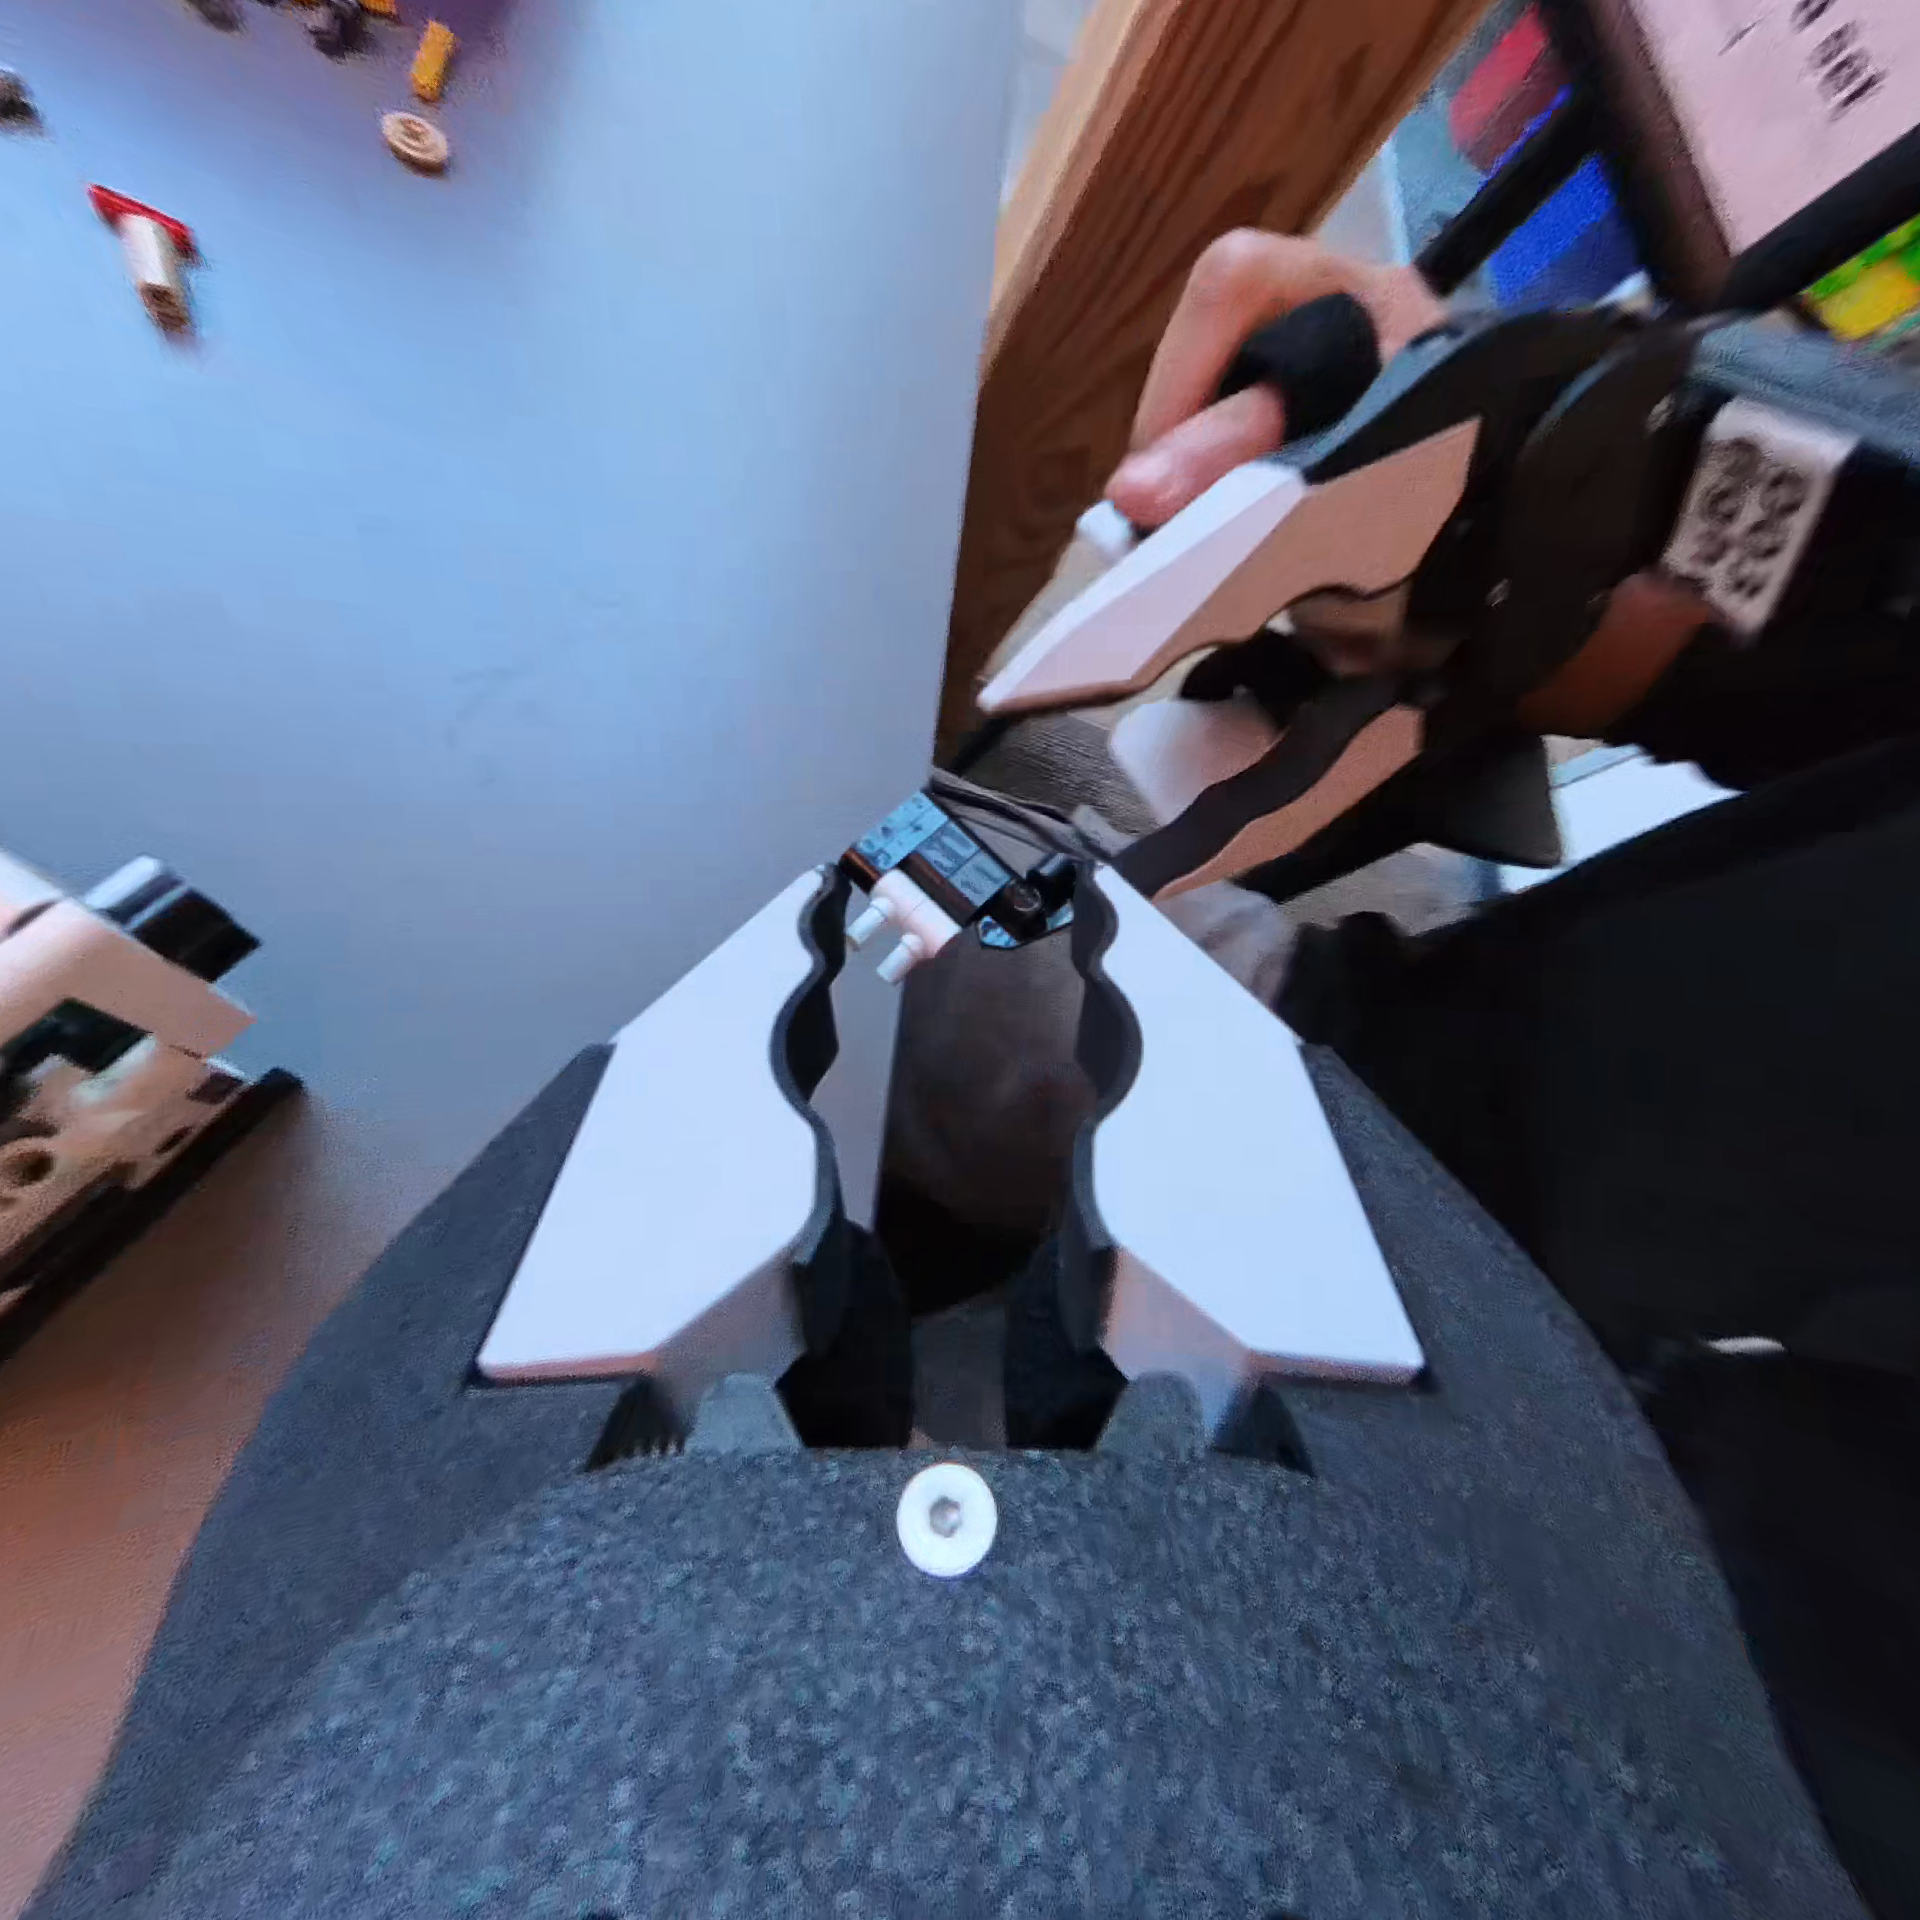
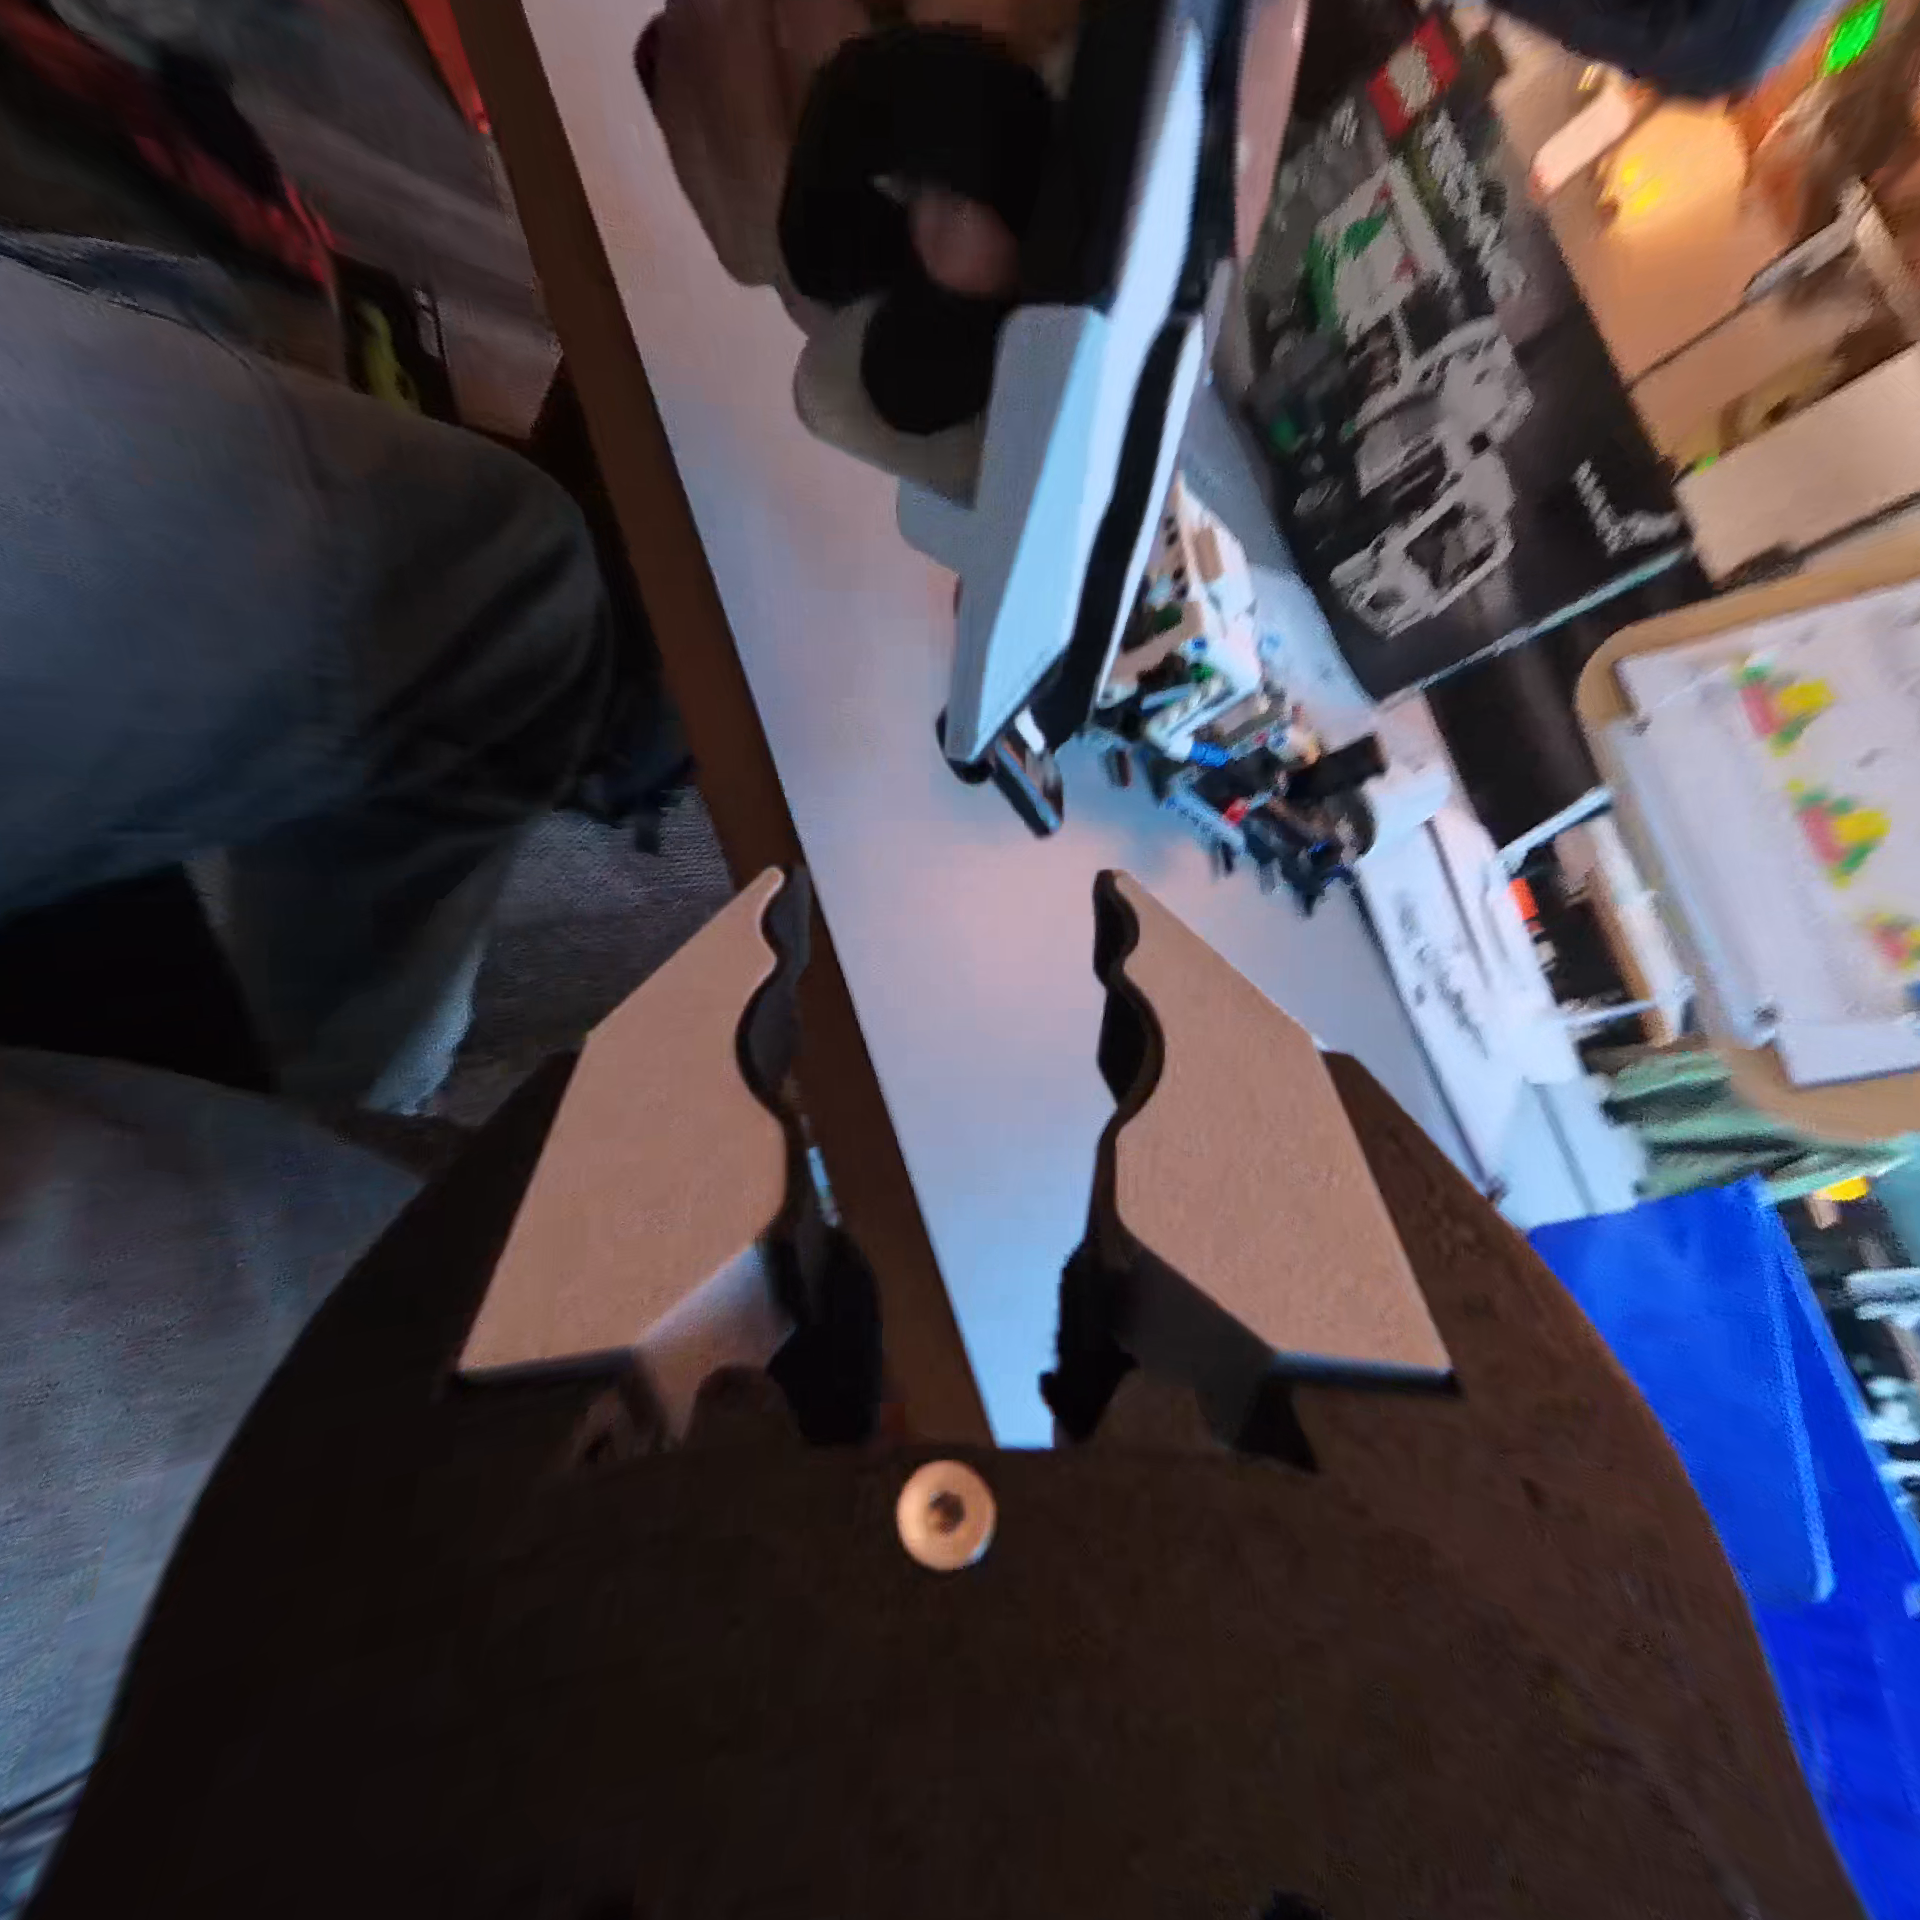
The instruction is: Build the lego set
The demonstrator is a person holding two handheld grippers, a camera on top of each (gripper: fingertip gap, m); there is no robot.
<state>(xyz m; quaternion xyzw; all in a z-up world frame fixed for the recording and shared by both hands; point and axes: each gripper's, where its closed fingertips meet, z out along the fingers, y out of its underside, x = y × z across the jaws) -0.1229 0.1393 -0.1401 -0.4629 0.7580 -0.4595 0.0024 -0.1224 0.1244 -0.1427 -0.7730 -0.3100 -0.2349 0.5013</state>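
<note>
My left gripper (image 1: 954,896) is shut on a small black and white lego assembly (image 1: 930,857) with white pegs, held at its fingertips just off the white table's edge (image 1: 966,520). My right gripper (image 2: 943,883) is open and empty, over the table edge. In the left wrist view the right gripper (image 1: 1075,795) comes in from the upper right, jaws apart, close to the held assembly. In the right wrist view the left gripper (image 2: 1013,665) shows from the side, with the piece (image 2: 1029,774) at its tip.
Loose pieces (image 1: 421,99) and a red and white piece (image 1: 145,244) lie far on the table. A partly built white and black model (image 1: 94,1049) is at left. A pile of pieces (image 2: 1247,758), a lego box (image 2: 1403,364) and a blue bag (image 2: 1704,1392) lie right. A person's legs (image 2: 260,623) are at left.
</note>
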